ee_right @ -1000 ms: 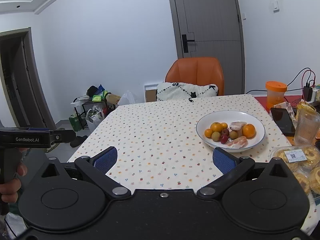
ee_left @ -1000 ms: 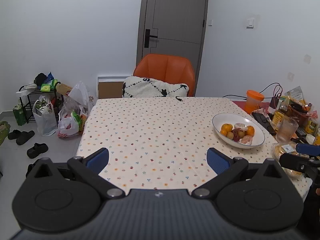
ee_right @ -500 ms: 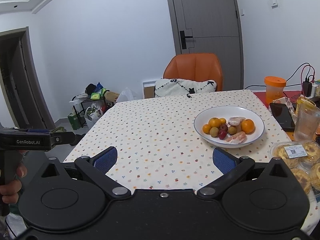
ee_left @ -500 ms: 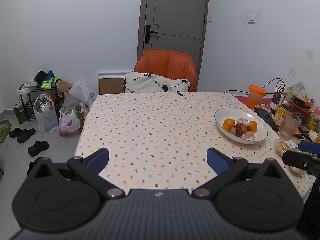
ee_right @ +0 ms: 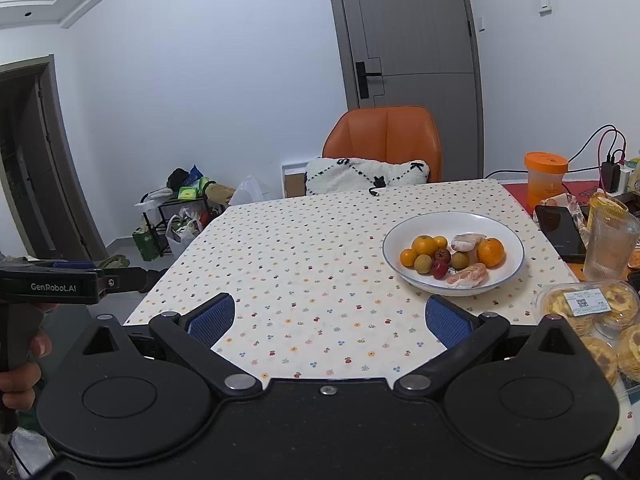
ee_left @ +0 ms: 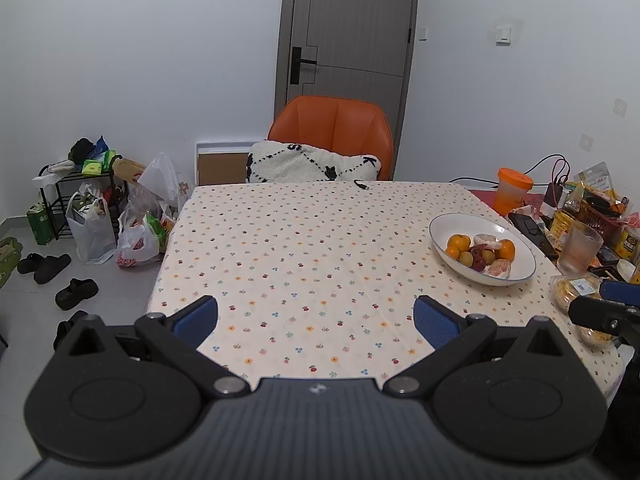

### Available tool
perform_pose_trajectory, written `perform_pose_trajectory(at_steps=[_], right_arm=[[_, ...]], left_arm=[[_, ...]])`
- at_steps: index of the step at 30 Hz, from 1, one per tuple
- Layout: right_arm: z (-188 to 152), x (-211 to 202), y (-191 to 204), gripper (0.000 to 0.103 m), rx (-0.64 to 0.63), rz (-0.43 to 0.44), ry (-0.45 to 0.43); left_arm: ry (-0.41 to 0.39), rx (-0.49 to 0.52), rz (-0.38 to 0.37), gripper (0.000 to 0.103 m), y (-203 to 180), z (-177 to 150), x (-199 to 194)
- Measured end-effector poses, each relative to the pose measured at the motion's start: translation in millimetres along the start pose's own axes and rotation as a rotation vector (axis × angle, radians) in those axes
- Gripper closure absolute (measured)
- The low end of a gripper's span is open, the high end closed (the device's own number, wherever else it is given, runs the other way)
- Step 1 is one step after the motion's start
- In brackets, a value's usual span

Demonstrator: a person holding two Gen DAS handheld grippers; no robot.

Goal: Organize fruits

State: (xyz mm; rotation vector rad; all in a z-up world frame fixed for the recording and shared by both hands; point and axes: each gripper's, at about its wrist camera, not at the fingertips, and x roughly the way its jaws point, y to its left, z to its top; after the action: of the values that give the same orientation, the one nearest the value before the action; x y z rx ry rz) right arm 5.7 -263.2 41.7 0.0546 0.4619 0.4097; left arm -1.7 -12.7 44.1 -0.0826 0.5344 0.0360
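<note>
each fisheye view looks forward along its own gripper, from above the near table edge toward the door. the left wrist view sits further left; the bowl [ee_left: 516, 276] lies right of centre. the right wrist view is nearer the bowl [ee_right: 508, 276]. both share the tablecloth [ee_left: 304, 248], chair [ee_left: 332, 128] and door.

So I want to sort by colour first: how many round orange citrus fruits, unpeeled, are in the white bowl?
4 in the white bowl: large one rear left, small at far left, small behind, large right. Others may be hidden.
</note>
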Motion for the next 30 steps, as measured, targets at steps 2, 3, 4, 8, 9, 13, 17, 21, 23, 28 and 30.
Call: perform_pose_trajectory(at_steps=[2,3,4,8,9,13,17,21,23,28,30], right_arm=[[0.0,0.0,0.0,0.000,0.000,-0.001,0.000],[-0.1,0.2,0.2,0.000,0.001,-0.001,0.001],[-0.1,0.1,0.0,0.000,0.000,-0.001,0.000],[0.1,0.2,0.0,0.000,0.000,-0.002,0.000],[0.0,0.2,-0.1,0.000,0.000,-0.001,0.000],[-0.1,0.0,-0.3,0.000,0.000,-0.001,0.000],[0.2,-0.1,-0.5,0.000,0.000,-0.002,0.001],[0.5,-0.6,-0.7,0.000,-0.001,-0.001,0.001],[0.6,-0.5,-1.1,0.000,0.001,0.000,0.001],[0.9,-0.8,-0.3,0.000,0.002,-0.002,0.003],[0.8,-0.8,-0.2,0.000,0.004,-0.001,0.004]], left_arm=[[-0.002,0.002,0.003,0.000,-0.1,-0.3,0.3],[-0.002,0.003,0.005,0.000,-0.1,-0.3,0.1],[-0.003,0.002,0.005,0.000,-0.3,-0.4,0.3],[-0.002,0.003,0.006,0.000,0.0,-0.4,0.3],[-0.002,0.003,0.004,0.000,0.0,-0.2,0.0],[-0.003,0.003,0.004,0.000,-0.1,0.0,-0.2],[-0.001,0.003,0.003,0.000,-0.1,0.2,0.3],[0.001,0.003,0.003,0.000,-0.6,0.5,0.4],[0.001,0.003,0.002,0.000,-0.5,0.4,0.0],[0.003,0.004,0.001,0.000,-0.4,0.3,0.4],[0.004,0.006,-0.003,0.000,-0.5,-0.2,0.4]])
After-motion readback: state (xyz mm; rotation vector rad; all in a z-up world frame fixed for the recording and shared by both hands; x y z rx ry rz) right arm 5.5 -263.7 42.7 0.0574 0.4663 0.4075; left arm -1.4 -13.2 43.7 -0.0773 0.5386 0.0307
